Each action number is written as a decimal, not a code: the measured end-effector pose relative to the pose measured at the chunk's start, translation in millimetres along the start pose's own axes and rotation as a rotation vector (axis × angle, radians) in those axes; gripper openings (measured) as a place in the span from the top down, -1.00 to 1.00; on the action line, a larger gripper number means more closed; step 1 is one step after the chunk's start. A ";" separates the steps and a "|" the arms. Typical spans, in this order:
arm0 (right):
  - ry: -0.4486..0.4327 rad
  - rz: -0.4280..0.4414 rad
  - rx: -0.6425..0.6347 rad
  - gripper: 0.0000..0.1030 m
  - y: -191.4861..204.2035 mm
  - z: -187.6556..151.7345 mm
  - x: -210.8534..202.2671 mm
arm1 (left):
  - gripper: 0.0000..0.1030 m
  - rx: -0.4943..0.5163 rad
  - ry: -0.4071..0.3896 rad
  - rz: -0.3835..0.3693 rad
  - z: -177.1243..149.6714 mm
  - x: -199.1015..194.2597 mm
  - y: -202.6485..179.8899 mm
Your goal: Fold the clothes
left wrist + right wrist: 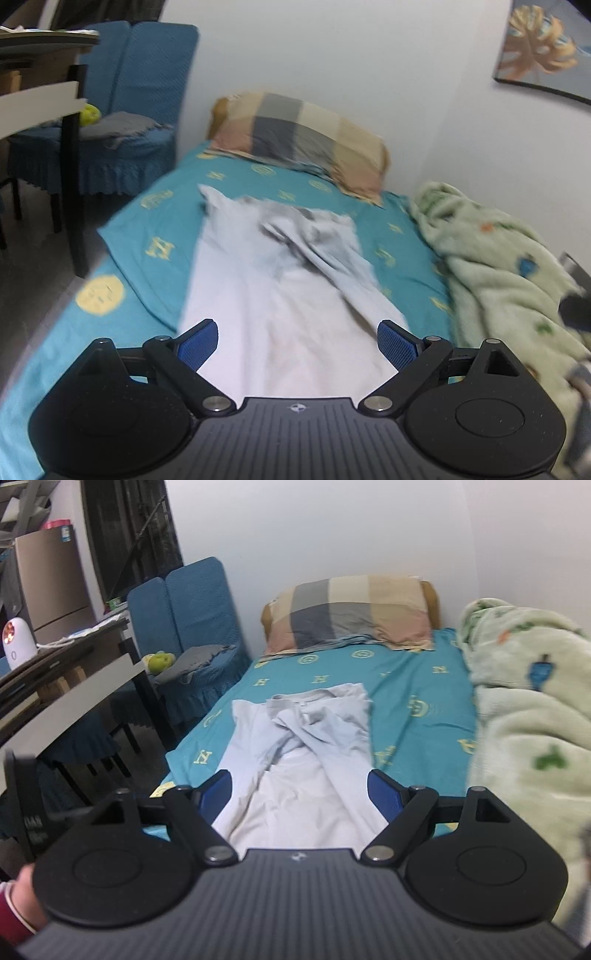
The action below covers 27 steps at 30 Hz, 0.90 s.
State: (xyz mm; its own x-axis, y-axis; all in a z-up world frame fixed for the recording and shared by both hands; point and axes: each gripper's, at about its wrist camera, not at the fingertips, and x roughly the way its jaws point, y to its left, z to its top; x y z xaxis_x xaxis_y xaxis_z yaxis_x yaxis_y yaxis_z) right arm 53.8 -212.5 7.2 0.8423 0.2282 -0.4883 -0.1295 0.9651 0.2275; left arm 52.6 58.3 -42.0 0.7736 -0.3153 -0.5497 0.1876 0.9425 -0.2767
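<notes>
Soft, even indoor light fills both views, fairly bright on the white wall (332, 524) and without hard shadows. The left wrist view is smeared by motion blur: the pale shirt (280, 288) loses its folds, and the plaid pillow (299, 140) beyond it has streaked edges. The right wrist view is sharper around the shirt (299, 757) (its creases read clearly), though the green blanket (528, 709) to the right of it turns soft. Fisheye distortion bends the wall picture (543, 48) above and right of the pillow, and the corners darken. A small lamp (18, 642) far left of the shirt glows pinkish, slightly overexposed.
</notes>
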 end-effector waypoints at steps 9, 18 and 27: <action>0.032 0.003 0.005 -0.59 -9.0 9.3 -62.9 | -0.82 -0.013 0.091 -0.086 -19.1 -33.4 -60.0; -0.004 -0.011 0.074 -0.59 -63.0 -26.7 -28.3 | -0.68 0.032 0.278 -0.138 -43.1 38.7 -123.3; 0.070 -0.042 0.324 -0.60 -119.3 -53.2 9.4 | -0.23 0.038 0.497 -0.195 -93.1 154.8 -156.1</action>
State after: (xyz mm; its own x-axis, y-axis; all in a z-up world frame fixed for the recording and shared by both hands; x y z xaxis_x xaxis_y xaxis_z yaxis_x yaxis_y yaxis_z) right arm 49.4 -318.7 -69.3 0.8039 0.2084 -0.5570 0.0868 0.8854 0.4566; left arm 86.7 -148.0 -157.3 0.3437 -0.4905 -0.8008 0.3283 0.8617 -0.3869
